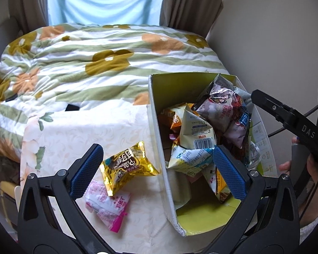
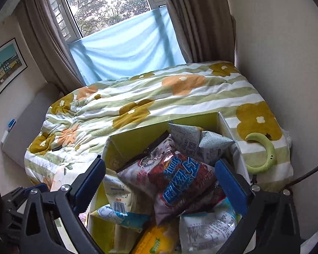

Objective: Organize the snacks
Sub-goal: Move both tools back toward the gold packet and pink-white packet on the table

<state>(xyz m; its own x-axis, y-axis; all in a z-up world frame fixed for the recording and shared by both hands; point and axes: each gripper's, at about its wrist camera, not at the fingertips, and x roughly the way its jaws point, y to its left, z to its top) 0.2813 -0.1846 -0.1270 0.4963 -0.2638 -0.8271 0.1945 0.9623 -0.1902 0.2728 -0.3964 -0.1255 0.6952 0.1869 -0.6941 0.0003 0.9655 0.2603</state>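
Lower snack packets [image 2: 125, 216] half buried

Both wrist views look steeply down, close over the snack box [image 1: 159, 131] [image 2: 224, 124], toward the bed [image 1: 74, 63] [image 2: 159, 97].

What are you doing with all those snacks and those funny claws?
A person is tidying snacks into a cardboard box by the bed. The right claw, open, hovers over a red-and-blue snack bag atop the pile. The left claw is open too. A gold packet and pink packet lie outside.
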